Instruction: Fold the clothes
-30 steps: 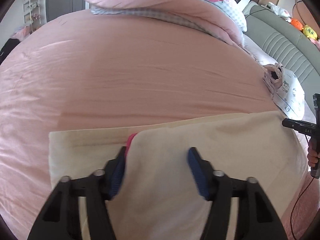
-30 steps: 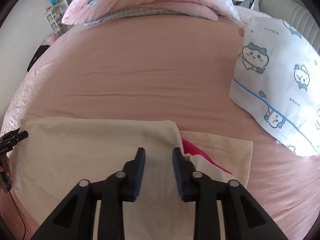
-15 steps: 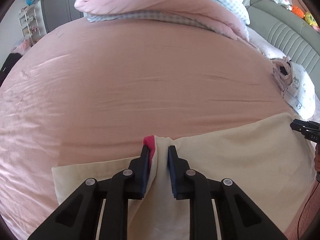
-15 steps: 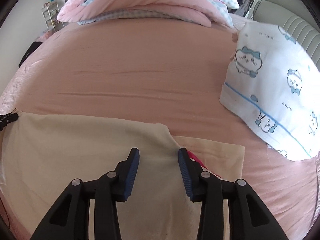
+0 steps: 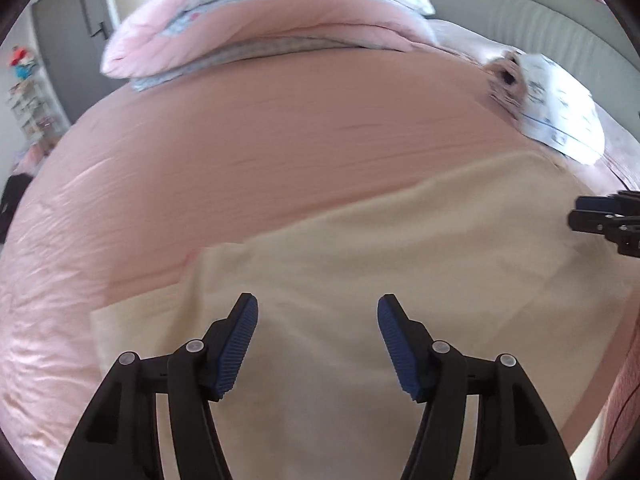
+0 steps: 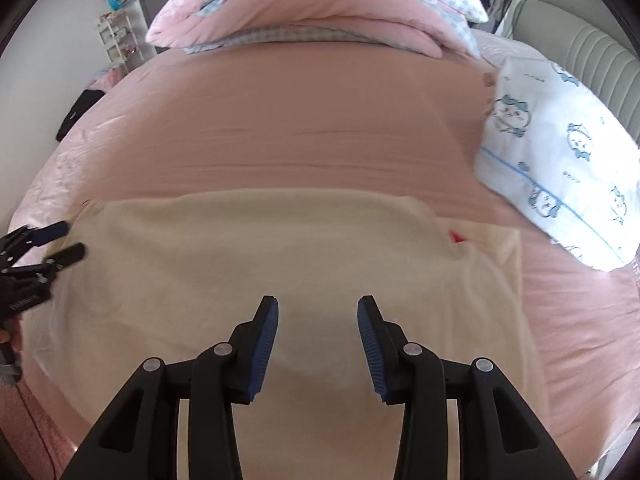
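Cream garment (image 5: 360, 280) lies flat beneath both parted tongs (image 5: 317, 340).

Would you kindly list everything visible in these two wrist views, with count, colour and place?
cream garment: one, pale cream, lying folded on the near part of the bed, a bit of red showing at its right fold.
bed sheet: one, pink, covering the bed.
folded duvet: one, pink with blue check, at the far end of the bed.
printed pillow: one, white with blue cartoon figures, right side of the bed.
headboard: one, grey, padded, far right.
shelf rack: one, white, far left by the wall.
left gripper: one, black with blue pads, open above the garment, jaws just opened.
right gripper: one, black with blue pads, open above the garment, jaws just widened slightly.
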### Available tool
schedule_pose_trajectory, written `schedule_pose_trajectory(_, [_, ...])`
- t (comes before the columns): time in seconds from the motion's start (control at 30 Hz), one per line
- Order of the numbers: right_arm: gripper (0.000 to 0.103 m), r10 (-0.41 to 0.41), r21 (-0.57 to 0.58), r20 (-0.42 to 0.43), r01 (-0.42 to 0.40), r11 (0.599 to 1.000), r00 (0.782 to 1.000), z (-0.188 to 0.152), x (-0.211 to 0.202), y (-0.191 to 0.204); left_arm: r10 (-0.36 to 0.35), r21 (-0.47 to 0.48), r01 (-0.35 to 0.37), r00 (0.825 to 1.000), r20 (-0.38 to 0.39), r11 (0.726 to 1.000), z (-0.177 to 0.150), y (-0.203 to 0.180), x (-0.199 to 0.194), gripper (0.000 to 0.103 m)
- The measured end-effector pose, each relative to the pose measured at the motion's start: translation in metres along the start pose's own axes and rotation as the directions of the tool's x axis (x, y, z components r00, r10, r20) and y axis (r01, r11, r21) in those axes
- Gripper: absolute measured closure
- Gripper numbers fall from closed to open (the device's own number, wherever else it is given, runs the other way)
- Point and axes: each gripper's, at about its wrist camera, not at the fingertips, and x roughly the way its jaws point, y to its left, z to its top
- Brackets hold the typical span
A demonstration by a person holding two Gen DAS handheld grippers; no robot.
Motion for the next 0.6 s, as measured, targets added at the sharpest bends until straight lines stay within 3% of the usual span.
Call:
schedule_pose_trajectory(0.1, [0.056, 0.012, -0.05, 0.015, -0.011, 0.999, 1.0, -0.016, 0.01, -0.005, -0.045, -0.025, 0.046, 0.999, 0.004, 0.999, -0.007, 0.015, 0.005, 0.041])
schedule_pose_trajectory(0.2, [0.057, 0.017, -0.095, 0.027, -0.015, 0.995, 0.999, -0.032, 0.02, -0.012, 0.11, -0.055, -0.113, 0.992, -0.055, 0.992, -0.014, 0.057, -0.008, 0.041])
schedule_pose_trajectory(0.27, [0.057, -0.069, -0.063, 0.004, 0.07, 0.996, 0.998, -0.033, 0.011, -0.034, 0.176, -0.101, -0.191, 0.975, -0.134, 0.976, -0.024, 0.09, -0.008, 0.038])
schedule_pose_trajectory(0.3, [0.056, -0.086, -0.022, -0.005, 0.086, 0.996, 0.996, -0.034, 0.009, -0.048, 0.184, -0.136, -0.209, 0.967, -0.176, 0.968, -0.029, 0.106, -0.009, 0.031])
schedule_pose_trajectory(0.4, [0.056, -0.137, 0.156, -0.044, 0.142, 0.978, 0.99, -0.039, 0.002, -0.096, 0.283, -0.201, -0.327, 0.934, -0.218, 0.923, -0.033, 0.118, -0.03, 0.031])
schedule_pose_trajectory(0.47, [0.056, -0.093, 0.201, -0.039, 0.099, 0.974, 0.995, -0.042, -0.009, -0.101, 0.325, -0.177, -0.358, 0.927, -0.189, 0.917, -0.024, 0.099, -0.039, 0.031])
schedule_pose_trajectory(0.53, [0.056, -0.052, 0.239, -0.032, 0.058, 0.969, 0.998, -0.046, -0.021, -0.104, 0.266, -0.18, -0.289, 0.954, -0.14, 0.94, -0.021, 0.073, -0.047, 0.031])
schedule_pose_trajectory(0.6, [0.056, -0.055, 0.161, -0.023, 0.058, 0.985, 0.998, -0.057, -0.038, -0.084, 0.2, -0.165, -0.214, 0.975, -0.099, 0.963, -0.015, 0.041, -0.048, 0.031])
